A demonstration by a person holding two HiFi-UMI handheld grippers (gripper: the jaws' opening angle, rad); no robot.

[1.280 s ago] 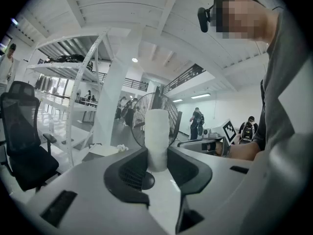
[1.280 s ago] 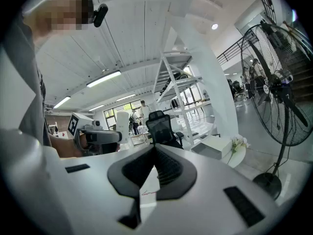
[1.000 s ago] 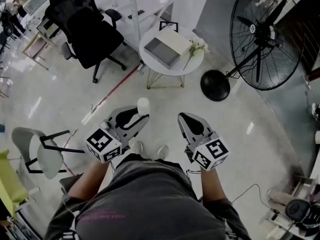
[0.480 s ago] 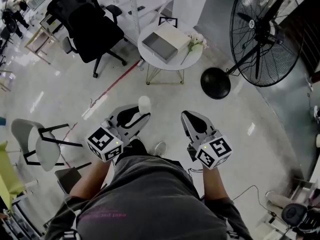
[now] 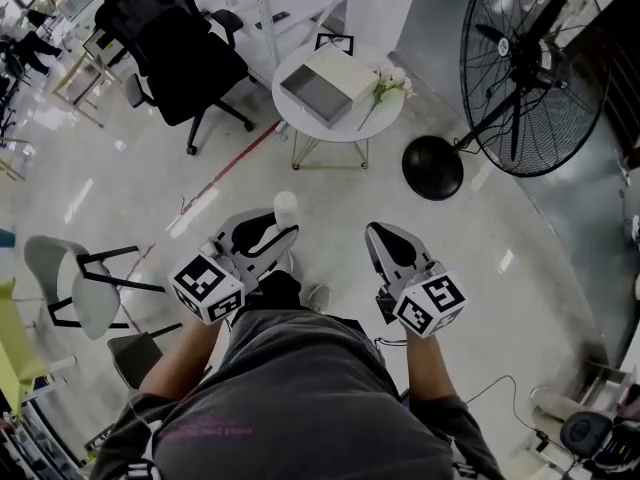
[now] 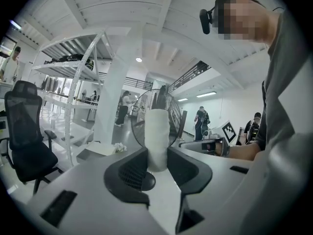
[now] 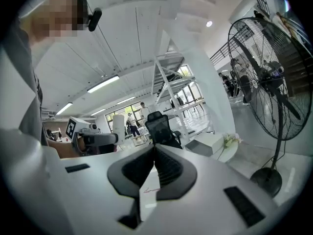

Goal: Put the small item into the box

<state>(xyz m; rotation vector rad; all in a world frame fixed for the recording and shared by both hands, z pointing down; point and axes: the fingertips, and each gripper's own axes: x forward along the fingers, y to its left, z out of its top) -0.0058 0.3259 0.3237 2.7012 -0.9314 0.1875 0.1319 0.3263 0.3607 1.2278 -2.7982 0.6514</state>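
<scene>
A small white cylinder [image 5: 286, 206] [image 6: 157, 138] stands upright between the jaws of my left gripper [image 5: 277, 230], which is shut on it. My right gripper [image 5: 384, 240] is held beside it at waist height, its jaws shut with nothing between them [image 7: 152, 161]. The open white box [image 5: 328, 85] with a grey inside lies on a small round white table [image 5: 382, 123] some way ahead of both grippers. In the right gripper view the box [image 7: 209, 143] shows on the table, and the left gripper with the cylinder [image 7: 118, 125] shows at the left.
A white flower sprig [image 5: 385, 91] lies on the table beside the box. A large standing fan [image 5: 525, 73] is at the right, a black office chair [image 5: 170, 43] at the upper left, a grey chair [image 5: 75, 293] at the left. Red tape [image 5: 228, 178] marks the glossy floor.
The round table with the box has drawn slightly closer and shifted left in the head view as the person steps forward. Both grippers keep their pose and grip.
</scene>
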